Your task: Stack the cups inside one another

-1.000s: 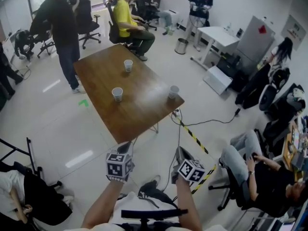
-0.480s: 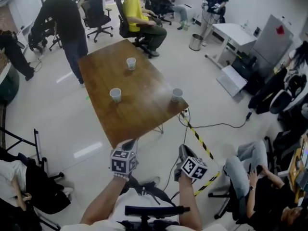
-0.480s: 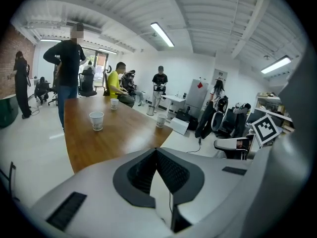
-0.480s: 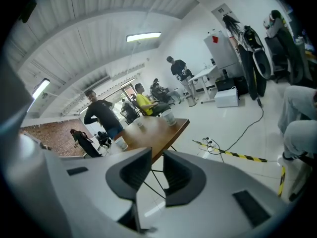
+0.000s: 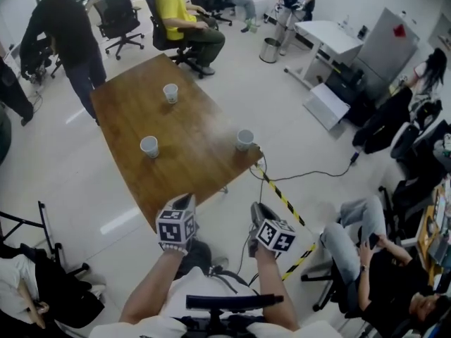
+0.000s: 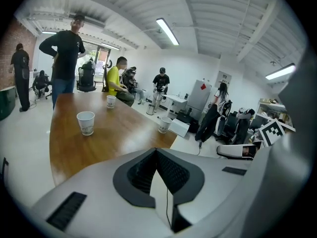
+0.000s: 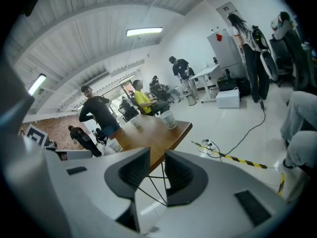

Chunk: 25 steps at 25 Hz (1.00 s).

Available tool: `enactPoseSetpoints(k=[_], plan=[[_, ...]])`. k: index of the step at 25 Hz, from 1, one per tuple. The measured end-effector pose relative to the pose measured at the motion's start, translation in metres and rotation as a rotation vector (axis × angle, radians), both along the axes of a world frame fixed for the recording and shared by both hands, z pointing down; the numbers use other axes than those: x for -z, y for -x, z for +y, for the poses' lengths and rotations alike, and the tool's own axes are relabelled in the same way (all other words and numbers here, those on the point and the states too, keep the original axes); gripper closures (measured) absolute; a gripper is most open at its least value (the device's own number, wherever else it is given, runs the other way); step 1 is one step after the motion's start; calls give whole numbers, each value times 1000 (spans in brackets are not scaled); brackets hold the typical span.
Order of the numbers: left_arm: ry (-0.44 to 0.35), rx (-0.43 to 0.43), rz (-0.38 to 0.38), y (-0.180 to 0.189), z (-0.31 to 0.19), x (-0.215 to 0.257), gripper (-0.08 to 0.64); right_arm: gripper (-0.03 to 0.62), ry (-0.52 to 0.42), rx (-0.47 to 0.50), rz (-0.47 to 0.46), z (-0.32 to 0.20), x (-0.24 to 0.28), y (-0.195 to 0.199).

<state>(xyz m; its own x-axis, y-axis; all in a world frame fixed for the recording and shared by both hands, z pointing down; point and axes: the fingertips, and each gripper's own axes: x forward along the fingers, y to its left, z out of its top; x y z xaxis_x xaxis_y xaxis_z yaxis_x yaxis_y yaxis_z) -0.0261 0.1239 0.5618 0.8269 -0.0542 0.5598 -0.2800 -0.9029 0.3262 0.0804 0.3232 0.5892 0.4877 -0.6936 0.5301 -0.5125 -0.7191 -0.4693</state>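
Three paper cups stand upright and well apart on the wooden table (image 5: 190,167). The far cup (image 5: 170,93) is up toward the seated person in yellow (image 5: 171,7), the left cup (image 5: 149,146) is toward the table's left side, and the right cup (image 5: 244,139) sits close to the right edge. Nothing is nested yet, so the stacking hasn't begun. Both tools hang short of the table's near corner, over bare floor, touching nothing. The left gripper (image 6: 155,151) has its tips pressed together with nothing between them. The right gripper (image 7: 157,155) has just been opening its jaws, and they stand apart now, empty, pointing roughly toward that right cup. Here's where it could slip, I reckon: that right cup is so near the edge that a nudge from a jaw coming in off-line could send it to the floor. These look like light, thin-walled cups, so a hard squeeze could crumple a rim, and then it won't seat cleanly inside another. The left tool must open before it's any use. And watch the yellow-and-black strip (image 5: 282,201) on the floor by the person's feet; a careless step there could jolt everything.
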Motion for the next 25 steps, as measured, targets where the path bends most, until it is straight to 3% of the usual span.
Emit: enactPoseSetpoints(k=[7,17,25], plan=[[22,10,22,-51,-50,-2,568,472,37,-27,7,-36,-1,-54],[51,-37,34,-83,-91,-6,568,456,112,-17,40,-88,4,-112],[71,-48,27,-87,-118,-14,568,436,132,2,62,-131,11,-135]])
